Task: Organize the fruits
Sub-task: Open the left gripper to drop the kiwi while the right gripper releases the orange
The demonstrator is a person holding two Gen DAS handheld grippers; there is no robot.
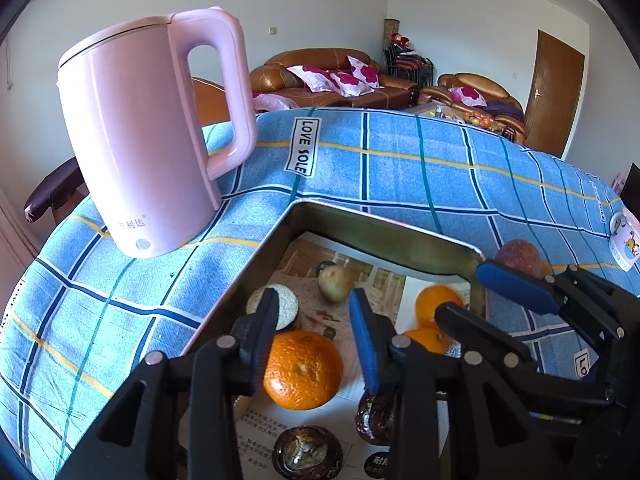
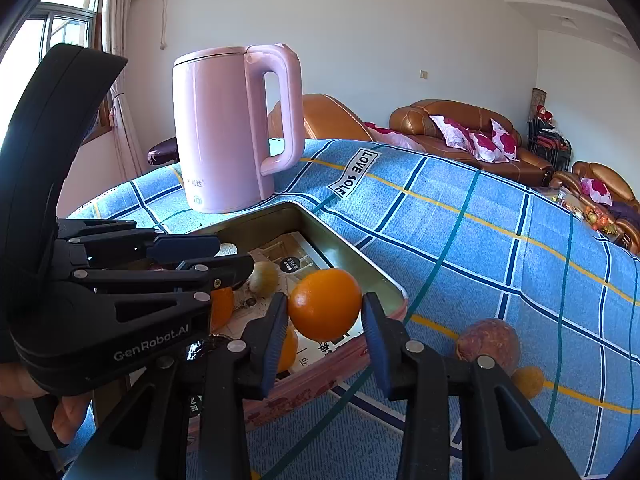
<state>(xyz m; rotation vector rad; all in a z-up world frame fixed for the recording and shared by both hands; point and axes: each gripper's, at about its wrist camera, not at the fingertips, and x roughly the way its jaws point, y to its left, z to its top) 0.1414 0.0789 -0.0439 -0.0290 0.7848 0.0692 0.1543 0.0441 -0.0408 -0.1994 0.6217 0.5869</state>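
Right wrist view: left hand-held gripper (image 2: 234,258) hides tin (image 2: 352,258) fruit.

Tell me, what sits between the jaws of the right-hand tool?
An orange, clamped by the right gripper between its jaws; the right wrist view shows it clearest.

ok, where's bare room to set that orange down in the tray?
Little: the tray is crowded with oranges and dark fruits. Only the paper strip along its far wall is bare. Open cloth lies right of the tray.
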